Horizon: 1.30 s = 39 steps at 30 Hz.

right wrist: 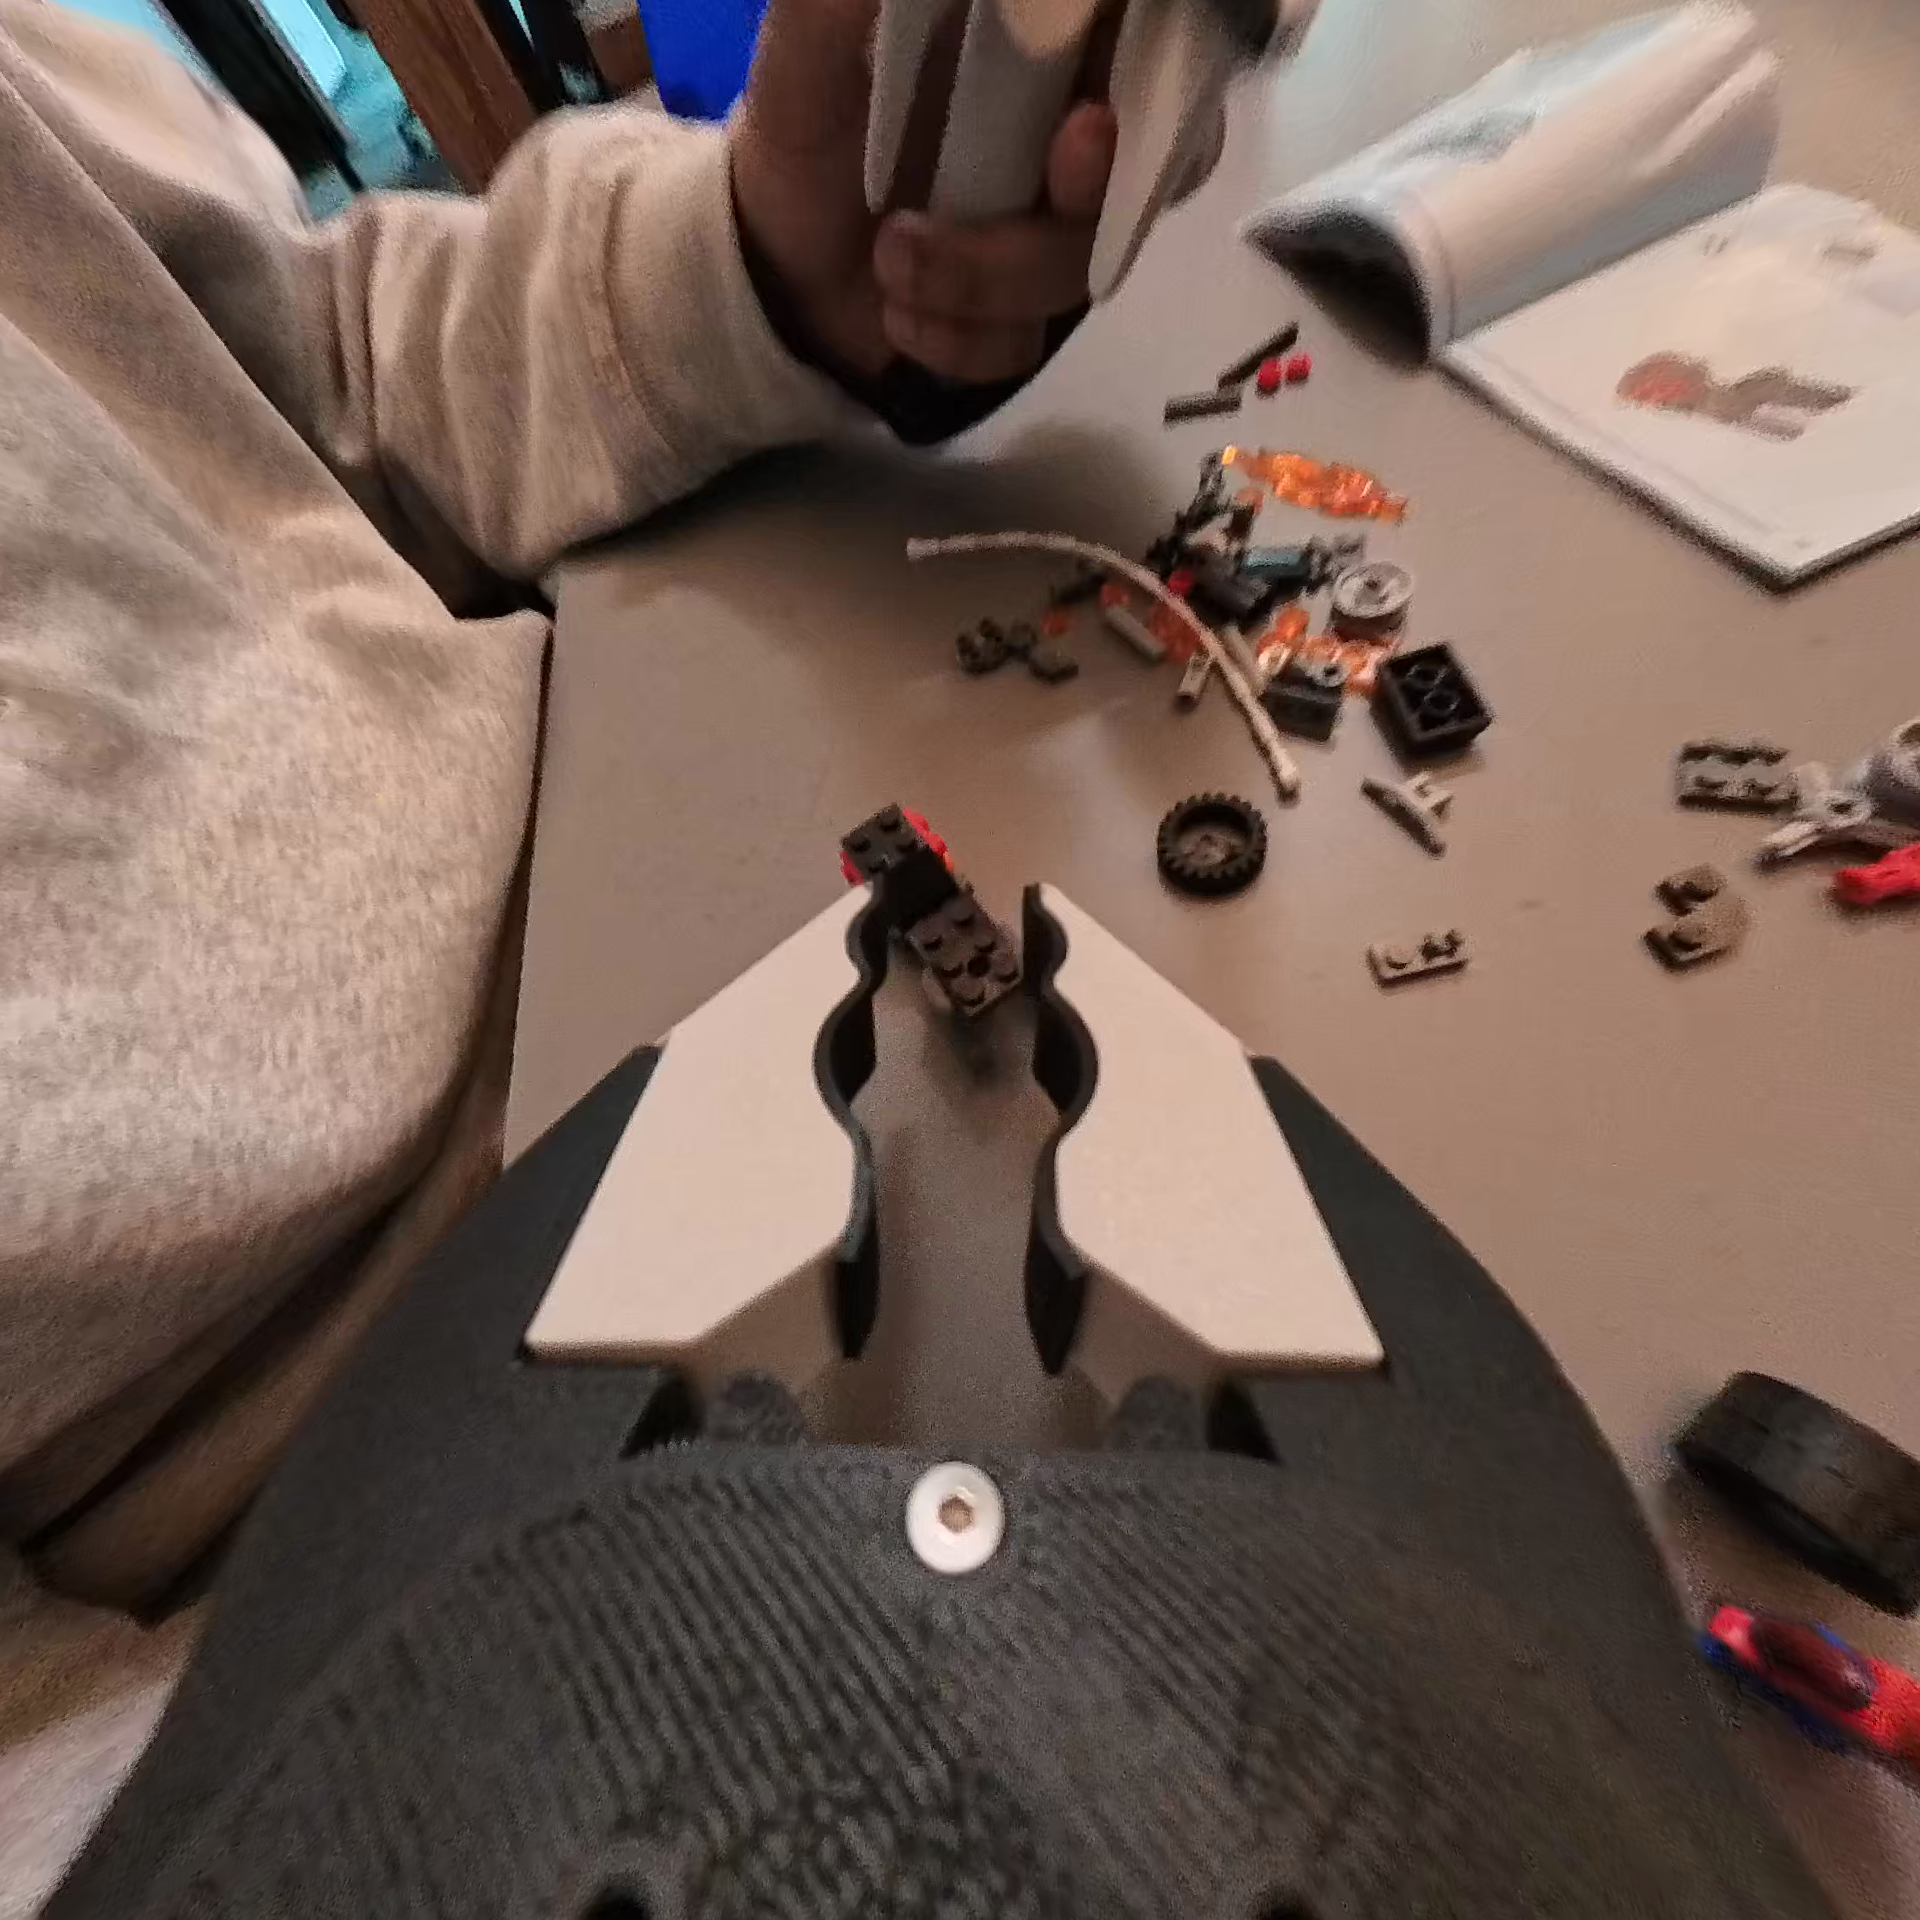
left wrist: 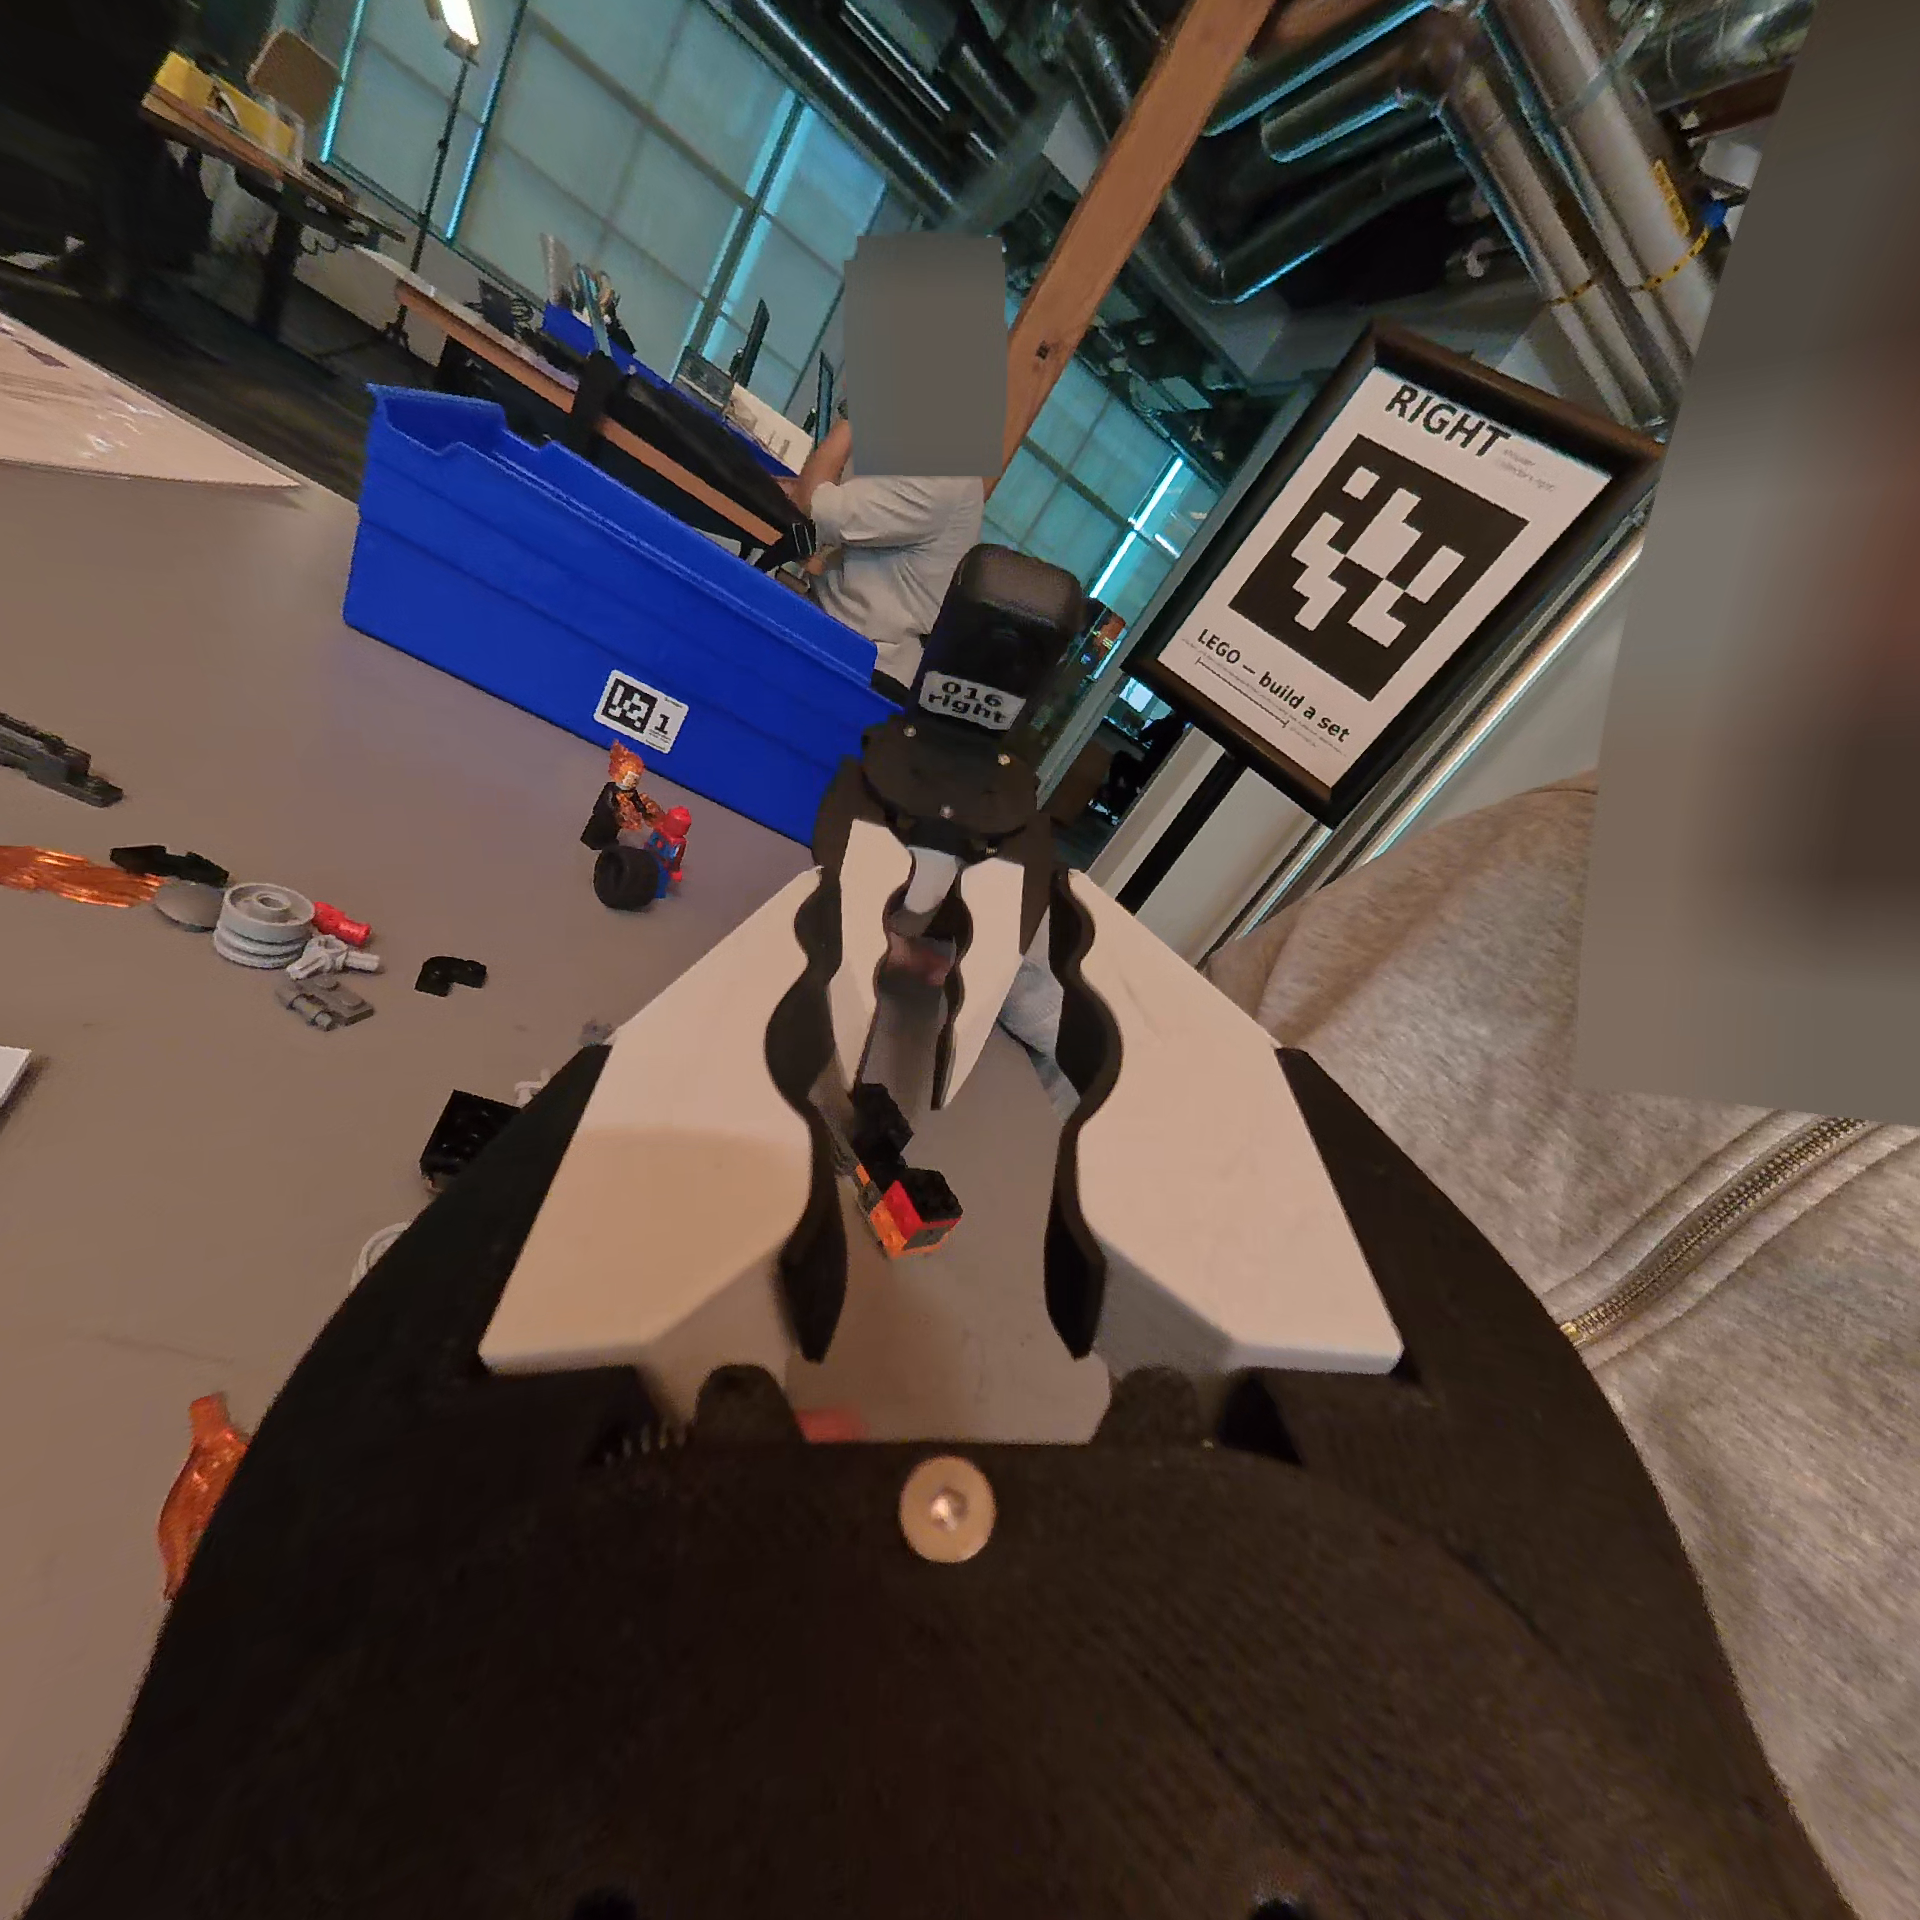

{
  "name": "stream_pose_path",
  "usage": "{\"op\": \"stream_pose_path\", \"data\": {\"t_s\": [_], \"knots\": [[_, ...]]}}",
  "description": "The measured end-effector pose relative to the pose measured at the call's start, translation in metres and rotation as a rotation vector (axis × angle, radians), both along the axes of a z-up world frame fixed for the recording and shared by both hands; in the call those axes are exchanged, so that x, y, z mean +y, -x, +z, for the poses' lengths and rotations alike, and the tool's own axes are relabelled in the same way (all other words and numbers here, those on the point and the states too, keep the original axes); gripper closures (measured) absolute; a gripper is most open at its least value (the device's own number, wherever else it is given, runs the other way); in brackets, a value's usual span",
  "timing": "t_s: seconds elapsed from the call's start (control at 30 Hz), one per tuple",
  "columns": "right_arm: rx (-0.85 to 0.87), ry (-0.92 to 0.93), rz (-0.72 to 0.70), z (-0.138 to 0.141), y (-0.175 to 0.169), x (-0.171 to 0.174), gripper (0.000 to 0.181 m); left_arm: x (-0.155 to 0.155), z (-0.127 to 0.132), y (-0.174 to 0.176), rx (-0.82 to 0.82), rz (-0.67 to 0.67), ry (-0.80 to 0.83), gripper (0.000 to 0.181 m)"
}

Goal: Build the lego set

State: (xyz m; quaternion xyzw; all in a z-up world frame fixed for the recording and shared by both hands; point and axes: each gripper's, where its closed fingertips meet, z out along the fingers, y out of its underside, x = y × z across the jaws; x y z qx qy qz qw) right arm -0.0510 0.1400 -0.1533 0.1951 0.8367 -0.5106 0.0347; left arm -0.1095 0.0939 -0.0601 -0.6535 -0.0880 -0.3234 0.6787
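Observation:
A small lego assembly (right wrist: 940, 914) of black bricks with red and orange parts is held above the grey table (right wrist: 727, 727), and my right gripper (right wrist: 951, 914) is shut on it at its fingertips. In the left wrist view the right gripper (left wrist: 894, 1112) points towards the camera, with the assembly (left wrist: 904, 1184) at its tips. My left gripper (left wrist: 942, 883) is open. The assembly sits inside its gap, close to the left pad, and is not clamped by it. The hand (right wrist: 935, 260) on the left gripper shows blurred at the top of the right wrist view.
Loose parts lie on the table: a small tyre (right wrist: 1210, 844), a black brick (right wrist: 1434, 698), a white hose (right wrist: 1143, 603), orange flame pieces (right wrist: 1309, 483), grey wheels (left wrist: 265, 920) and two minifigures (left wrist: 644, 821). An instruction booklet (right wrist: 1714, 395) and a blue bin (left wrist: 582, 582) stand farther off. My grey sleeve (right wrist: 260, 727) covers the near table edge. One gripper's finger ends stand about 12 cm off the other's.

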Motion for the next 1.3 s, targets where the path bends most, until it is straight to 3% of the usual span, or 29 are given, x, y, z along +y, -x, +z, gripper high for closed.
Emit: {"op": "stream_pose_path", "data": {"t_s": [0.17, 0.3, 0.47, 0.77, 0.93, 1.17, 1.3], "knots": [[0.231, 0.285, -0.162, 0.057, 0.027, 0.022, 0.154, 0.0, 0.002, 0.0, 0.006, 0.003, -0.006, 0.142], [0.377, 0.332, -0.282, 0.077, 0.037, 0.043, 0.155, 0.0, 0.003, -0.001, 0.013, 0.003, -0.007, 0.142], [0.373, 0.242, -0.32, 0.063, 0.046, 0.044, 0.154, 0.002, -0.001, -0.005, 0.007, -0.018, 0.013, 0.143], [0.404, 0.008, -0.323, 0.028, 0.054, 0.036, 0.157, -0.001, 0.004, 0.004, 0.078, 0.07, 0.018, 0.138], [0.405, 0.025, -0.336, 0.031, 0.055, 0.039, 0.157, -0.025, 0.022, 0.029, 0.253, 0.273, 0.002, 0.136], [0.399, -0.014, -0.336, 0.025, 0.057, 0.037, 0.157, -0.066, -0.011, 0.084, 0.522, 0.545, 0.304, 0.136], [0.398, -0.024, -0.337, 0.024, 0.058, 0.037, 0.157, -0.103, 0.001, 0.121, 0.506, 0.807, 0.311, 0.147]]}}
